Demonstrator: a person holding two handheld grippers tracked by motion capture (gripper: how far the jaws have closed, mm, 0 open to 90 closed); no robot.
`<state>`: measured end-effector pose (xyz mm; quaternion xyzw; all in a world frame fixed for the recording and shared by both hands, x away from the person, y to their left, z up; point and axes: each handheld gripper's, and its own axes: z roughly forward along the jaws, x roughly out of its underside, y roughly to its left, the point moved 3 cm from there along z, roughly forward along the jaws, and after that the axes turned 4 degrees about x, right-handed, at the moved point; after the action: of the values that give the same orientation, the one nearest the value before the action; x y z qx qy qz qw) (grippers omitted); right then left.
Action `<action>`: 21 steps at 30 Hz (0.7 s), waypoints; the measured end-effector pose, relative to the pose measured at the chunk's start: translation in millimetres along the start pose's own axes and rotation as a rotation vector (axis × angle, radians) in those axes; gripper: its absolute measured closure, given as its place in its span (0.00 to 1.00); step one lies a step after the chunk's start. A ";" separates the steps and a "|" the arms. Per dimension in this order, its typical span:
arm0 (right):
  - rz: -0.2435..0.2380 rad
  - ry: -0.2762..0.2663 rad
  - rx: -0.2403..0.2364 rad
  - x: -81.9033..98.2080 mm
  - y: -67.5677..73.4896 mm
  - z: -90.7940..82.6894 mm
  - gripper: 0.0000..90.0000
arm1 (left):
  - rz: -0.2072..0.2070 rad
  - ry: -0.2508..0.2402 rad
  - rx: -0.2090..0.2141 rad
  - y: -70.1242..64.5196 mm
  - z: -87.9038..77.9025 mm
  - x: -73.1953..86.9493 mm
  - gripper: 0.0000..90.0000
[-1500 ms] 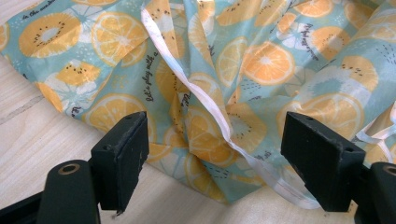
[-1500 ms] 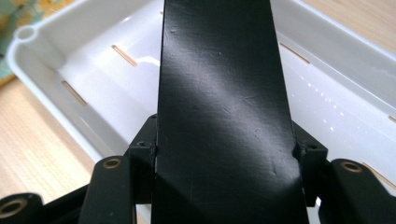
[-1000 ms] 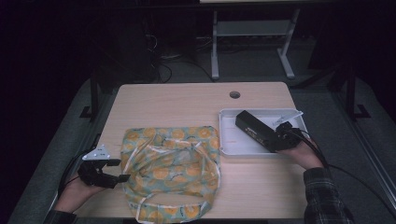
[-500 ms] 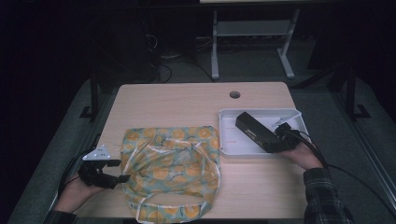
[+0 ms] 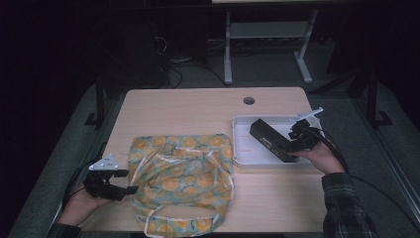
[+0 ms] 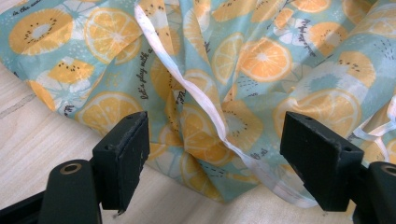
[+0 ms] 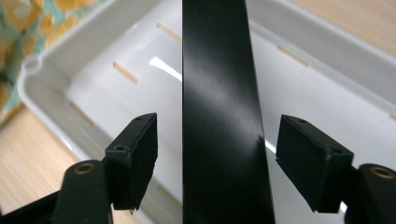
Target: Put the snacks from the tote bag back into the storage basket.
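Note:
A teal cloth bag point(image 5: 181, 171) printed with orange slices lies crumpled on the wooden table, its white drawstring point(image 6: 196, 93) looping over it. My left gripper point(image 5: 130, 188) sits at the bag's left edge with its jaws open; the bag's hem point(image 6: 205, 182) lies between them, untouched. A long black box point(image 5: 270, 140) lies diagonally in the white tray point(image 5: 242, 148) at the right. My right gripper point(image 5: 293, 148) straddles the near end of the box point(image 7: 219, 116). Its jaws have just been opening, and a gap shows on each side of the box.
The table has a round cable hole point(image 5: 249, 100) near its far edge. A metal stand point(image 5: 267, 39) is on the floor behind the table. Cables trail from both grippers off the table's sides. Bare wood lies between the bag and the far edge.
The right gripper has risen slightly over the tray while the black box stays put. The left gripper and the bag have not moved.

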<state>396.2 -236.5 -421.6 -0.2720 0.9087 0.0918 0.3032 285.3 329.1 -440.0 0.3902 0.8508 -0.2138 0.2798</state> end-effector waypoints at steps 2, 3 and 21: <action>0.006 -0.002 0.010 -6.4 1.0 0.7 0.42 | -0.001 -0.001 0.001 -0.3 0.0 0.0 0.26; 0.009 0.002 0.011 -8.7 0.9 1.4 0.43 | -0.001 0.002 0.002 -0.4 0.3 0.2 0.26; 0.079 0.041 0.011 -43.8 -16.8 32.4 0.99 | 0.004 0.005 0.014 0.0 4.5 -3.0 0.26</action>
<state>450.9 -220.5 -421.2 -0.2361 0.9252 0.0931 0.2821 288.3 324.8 -441.5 0.3945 0.8491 -0.2181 0.2753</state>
